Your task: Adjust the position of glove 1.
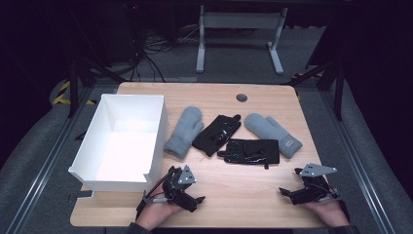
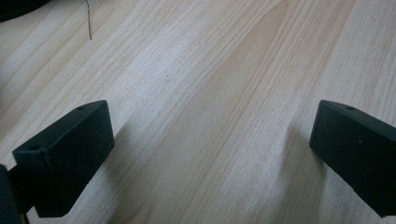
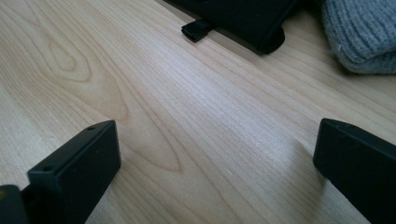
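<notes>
While both hands rest low at the near edge of the worktop, nothing is held. Left tongs: jaws spread wide, bare wood between them in the left gripper view. Right tongs: jaws likewise spread, empty.

Four gloves lie in a row across the middle of the worktop, well apart from both tongs. From the left: grey mitten just beside the white box; black glove, angled, touching the second black glove, which lies flat and crosswise; second grey mitten at the right, its cuff nearest the right tongs. The right gripper view shows the crosswise black glove, with a small pull tab, and the knit cuff of the grey mitten just ahead.

Judgement: all four look light, soft and limp; they will droop and fold when lifted. Knit mittens are thick and should grip well; pinch at the cuff. Black gloves look thinner and smoother; take a cuff edge, squarely, to avoid slipping. The box stands open-topped, a likely destination.
</notes>
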`<state>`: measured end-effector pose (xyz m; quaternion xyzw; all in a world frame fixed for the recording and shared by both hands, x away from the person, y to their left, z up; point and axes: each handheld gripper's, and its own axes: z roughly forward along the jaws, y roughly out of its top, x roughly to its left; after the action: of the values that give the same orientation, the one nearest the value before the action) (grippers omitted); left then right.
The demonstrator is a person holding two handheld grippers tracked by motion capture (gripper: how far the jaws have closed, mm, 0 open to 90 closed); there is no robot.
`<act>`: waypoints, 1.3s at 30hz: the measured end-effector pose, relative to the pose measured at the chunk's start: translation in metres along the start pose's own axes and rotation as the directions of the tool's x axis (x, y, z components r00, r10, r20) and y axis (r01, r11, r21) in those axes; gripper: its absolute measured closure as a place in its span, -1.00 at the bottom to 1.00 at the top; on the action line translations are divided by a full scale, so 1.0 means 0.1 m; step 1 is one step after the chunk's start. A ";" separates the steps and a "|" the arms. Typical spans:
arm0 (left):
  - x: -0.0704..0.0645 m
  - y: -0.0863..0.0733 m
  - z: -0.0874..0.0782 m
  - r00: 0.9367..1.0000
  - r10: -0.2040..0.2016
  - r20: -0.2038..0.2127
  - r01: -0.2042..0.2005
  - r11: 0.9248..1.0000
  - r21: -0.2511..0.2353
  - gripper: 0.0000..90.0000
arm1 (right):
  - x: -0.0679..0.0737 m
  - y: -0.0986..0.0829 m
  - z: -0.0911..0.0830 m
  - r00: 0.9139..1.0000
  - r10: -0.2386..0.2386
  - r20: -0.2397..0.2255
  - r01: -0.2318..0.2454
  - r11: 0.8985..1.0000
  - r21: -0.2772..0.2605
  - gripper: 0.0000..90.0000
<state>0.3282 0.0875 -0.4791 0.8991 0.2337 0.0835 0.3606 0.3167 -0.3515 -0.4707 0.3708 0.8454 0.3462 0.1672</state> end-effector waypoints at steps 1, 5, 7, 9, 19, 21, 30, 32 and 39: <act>0.00 0.00 0.00 1.000 0.000 0.000 0.000 1.000 0.000 -1.00 | 0.00 0.00 0.00 1.000 -0.002 -0.002 0.002 1.000 0.001 -1.00; 0.00 0.00 0.00 1.000 0.000 0.003 0.000 1.000 -0.001 -1.00 | 0.01 0.03 0.00 1.000 -0.013 -0.006 0.013 1.000 0.020 -0.98; 0.00 0.00 0.00 1.000 0.002 0.004 -0.002 1.000 0.000 -1.00 | 0.01 0.03 -0.01 1.000 -0.017 -0.003 0.017 1.000 0.023 -0.98; 0.01 0.00 0.00 1.000 0.004 0.006 -0.004 1.000 -0.001 -1.00 | 0.00 0.07 -0.03 0.999 -0.031 0.017 0.030 0.999 0.023 -0.98; 0.02 0.01 0.01 1.000 0.009 0.011 -0.009 1.000 0.001 -1.00 | -0.13 0.24 -0.03 1.000 -0.002 -0.026 0.003 1.000 0.011 -0.87; 0.02 0.01 0.01 1.000 0.010 0.012 -0.010 1.000 0.000 -1.00 | -0.16 0.28 -0.05 1.000 0.007 -0.018 -0.008 1.000 -0.010 -0.86; 0.02 0.02 0.01 1.000 0.009 0.011 -0.009 1.000 -0.001 -1.00 | -0.33 0.53 -0.04 1.000 0.020 0.023 -0.019 0.998 -0.060 -0.82; 0.02 0.02 0.01 1.000 0.009 0.010 -0.009 1.000 -0.001 -1.00 | -0.35 0.57 -0.02 0.999 0.022 0.029 -0.020 0.998 -0.065 -0.81; 0.02 0.01 0.01 1.000 0.009 0.011 -0.009 1.000 0.000 -1.00 | -0.50 0.82 0.10 0.998 0.033 0.059 -0.027 0.996 -0.089 -0.78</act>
<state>0.3313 0.0870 -0.4792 0.9005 0.2278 0.0800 0.3616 0.3975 -0.3443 -0.4181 0.3860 0.8183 0.3741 0.2035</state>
